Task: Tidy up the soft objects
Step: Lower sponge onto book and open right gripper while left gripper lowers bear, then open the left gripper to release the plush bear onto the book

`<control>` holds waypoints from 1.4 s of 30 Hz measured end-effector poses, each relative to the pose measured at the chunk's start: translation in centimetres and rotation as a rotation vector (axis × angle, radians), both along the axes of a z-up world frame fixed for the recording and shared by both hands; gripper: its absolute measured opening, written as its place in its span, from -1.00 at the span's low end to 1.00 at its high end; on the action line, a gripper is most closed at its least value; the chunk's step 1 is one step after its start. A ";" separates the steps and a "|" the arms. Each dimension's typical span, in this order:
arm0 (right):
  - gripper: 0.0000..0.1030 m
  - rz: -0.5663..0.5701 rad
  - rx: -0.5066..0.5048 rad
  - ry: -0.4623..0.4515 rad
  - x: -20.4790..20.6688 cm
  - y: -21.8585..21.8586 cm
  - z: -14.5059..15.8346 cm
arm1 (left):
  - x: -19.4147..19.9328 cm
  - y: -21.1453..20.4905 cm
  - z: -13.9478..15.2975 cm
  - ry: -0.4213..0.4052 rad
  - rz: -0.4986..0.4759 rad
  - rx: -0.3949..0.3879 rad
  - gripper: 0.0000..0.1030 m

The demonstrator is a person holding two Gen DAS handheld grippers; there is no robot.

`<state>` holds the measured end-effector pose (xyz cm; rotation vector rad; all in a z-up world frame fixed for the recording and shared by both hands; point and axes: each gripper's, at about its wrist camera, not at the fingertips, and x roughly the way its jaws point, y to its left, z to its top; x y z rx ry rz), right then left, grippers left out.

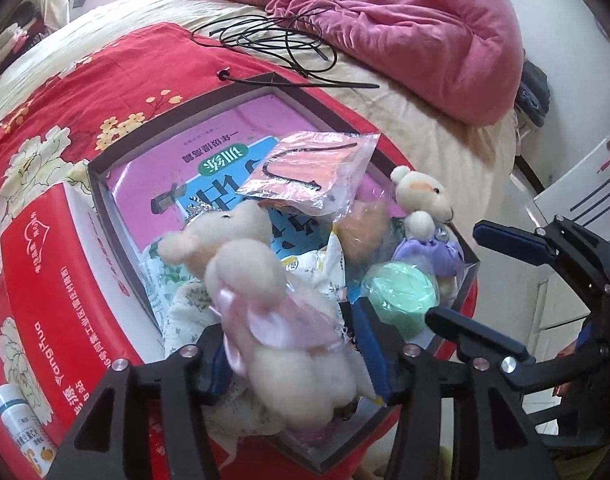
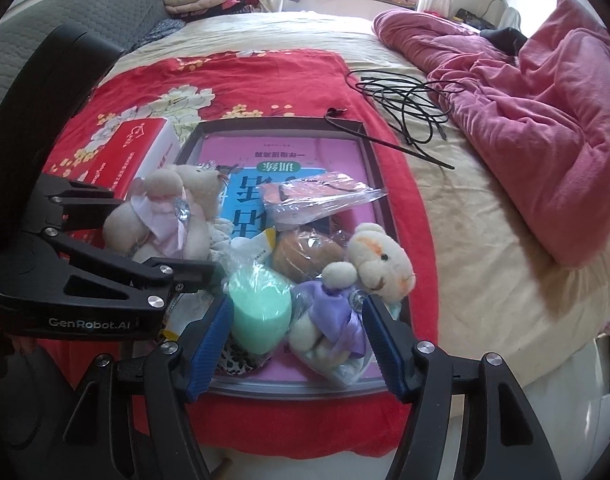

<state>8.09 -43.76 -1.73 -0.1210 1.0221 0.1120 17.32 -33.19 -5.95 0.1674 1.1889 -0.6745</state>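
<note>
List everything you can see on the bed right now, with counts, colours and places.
Bear in pink dress: 1, cream, held over the tray's left side.
Bear in purple dress: 1, cream, tray's near right.
Green sponge: 1, mint, tray front.
Brown puff: 1, bagged, tray centre.
Plastic pouch: 1, clear with orange, on the book.
Book: 1, pink, lining the tray.
Tray: 1, grey rim.
Red box: 1, left of tray.
Black cable: 1, behind tray.
Pink quilt: 1, right.
Left tongs: shut on the pink bear.
Right tongs: open, over the tray front.
</note>
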 end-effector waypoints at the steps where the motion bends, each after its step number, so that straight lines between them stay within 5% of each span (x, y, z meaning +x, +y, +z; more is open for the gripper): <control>1: 0.33 -0.003 -0.002 -0.005 0.0 -0.1 0.1 | -0.1 0.0 0.1 -0.001 -0.001 -0.001 0.06; 8: 0.35 -0.036 -0.010 -0.019 -0.3 -0.8 0.9 | -0.4 0.3 0.9 -0.002 0.000 -0.011 0.25; 42: 0.51 -0.161 -0.072 -0.067 -2.0 0.1 4.1 | -4.8 5.7 6.5 -0.062 0.087 -0.087 0.56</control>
